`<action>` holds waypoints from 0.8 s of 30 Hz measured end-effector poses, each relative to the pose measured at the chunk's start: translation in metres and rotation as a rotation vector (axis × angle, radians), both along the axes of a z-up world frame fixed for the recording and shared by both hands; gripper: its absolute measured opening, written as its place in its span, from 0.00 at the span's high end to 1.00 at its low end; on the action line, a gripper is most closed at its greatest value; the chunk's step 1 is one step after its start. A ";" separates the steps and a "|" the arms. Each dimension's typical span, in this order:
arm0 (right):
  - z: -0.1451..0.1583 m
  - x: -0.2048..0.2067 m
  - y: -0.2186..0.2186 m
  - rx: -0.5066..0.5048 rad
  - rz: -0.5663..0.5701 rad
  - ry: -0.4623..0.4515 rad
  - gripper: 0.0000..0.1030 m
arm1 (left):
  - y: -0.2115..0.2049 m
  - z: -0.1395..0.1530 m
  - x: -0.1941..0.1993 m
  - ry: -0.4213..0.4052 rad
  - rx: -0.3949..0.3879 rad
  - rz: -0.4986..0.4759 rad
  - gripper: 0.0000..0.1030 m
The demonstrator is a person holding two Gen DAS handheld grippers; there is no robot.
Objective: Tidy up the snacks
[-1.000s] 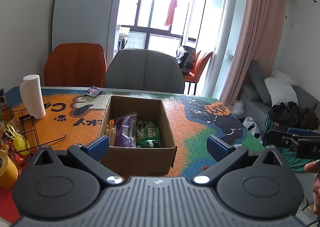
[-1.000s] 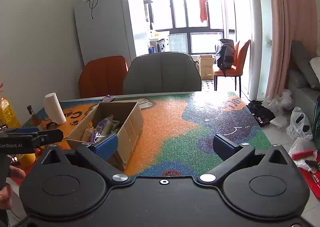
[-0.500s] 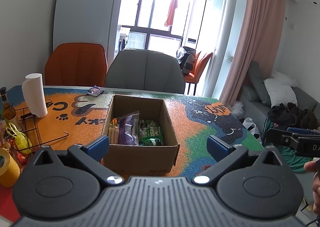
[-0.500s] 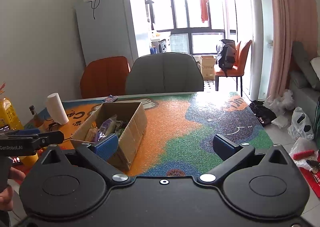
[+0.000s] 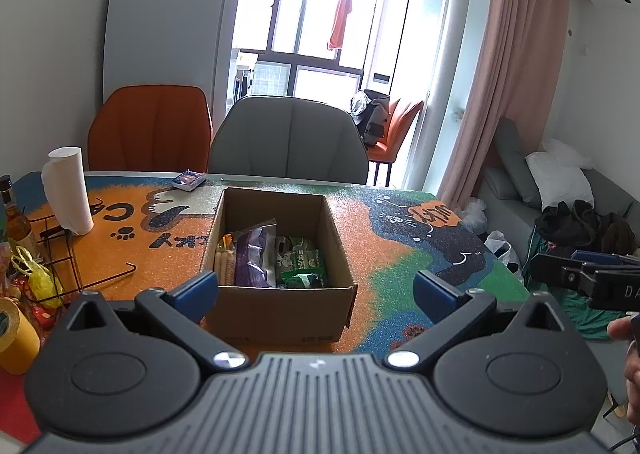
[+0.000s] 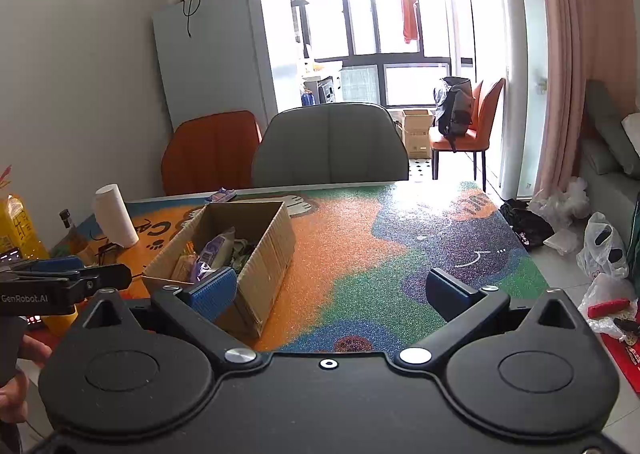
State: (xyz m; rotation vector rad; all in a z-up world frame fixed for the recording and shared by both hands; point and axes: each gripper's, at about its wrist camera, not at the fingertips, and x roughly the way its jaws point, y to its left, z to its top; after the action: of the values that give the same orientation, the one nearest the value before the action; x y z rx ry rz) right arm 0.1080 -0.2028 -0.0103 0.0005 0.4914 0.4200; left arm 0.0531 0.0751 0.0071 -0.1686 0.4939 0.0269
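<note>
Open cardboard box [image 5: 280, 294] on the table [image 5: 384, 254], holding the snack packets [image 5: 276, 258]. Left tool [image 5: 316, 290] and right tool [image 6: 332, 290], both spread and empty, hover near the table's front edge.

Matt brown cardboard box [image 5: 280, 306]; glossy plastic snack packets [image 5: 256, 258]; grainy, multicoloured table cover [image 6: 360, 250]; soft white paper roll [image 5: 66, 190]; matt black plastic gripper bodies with ribbed blue pads [image 6: 212, 292].

Open mat lying right of the cardboard box [image 6: 256, 254]

Paper towel roll [image 5: 68, 190], wire rack [image 5: 60, 254] and bottle [image 5: 14, 214] are crowding the left; snack packets [image 5: 276, 258] are filling the box.
</note>
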 end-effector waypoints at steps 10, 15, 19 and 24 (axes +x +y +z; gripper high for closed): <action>0.001 0.000 0.000 0.001 0.001 0.000 0.00 | -0.002 -0.001 0.000 0.002 0.001 -0.004 0.00; 0.001 0.000 0.001 -0.002 0.005 0.002 0.00 | -0.001 -0.002 0.000 0.008 0.000 -0.005 0.00; 0.002 -0.002 0.001 -0.006 0.009 0.001 0.00 | -0.001 -0.002 -0.001 0.008 0.002 -0.007 0.00; 0.003 -0.002 0.001 -0.007 0.009 0.000 0.00 | -0.001 -0.002 0.000 0.009 0.002 -0.007 0.00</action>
State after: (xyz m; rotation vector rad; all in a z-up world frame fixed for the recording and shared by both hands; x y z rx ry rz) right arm 0.1058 -0.2017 -0.0076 -0.0085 0.4935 0.4270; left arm 0.0534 0.0742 0.0055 -0.1646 0.5033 0.0211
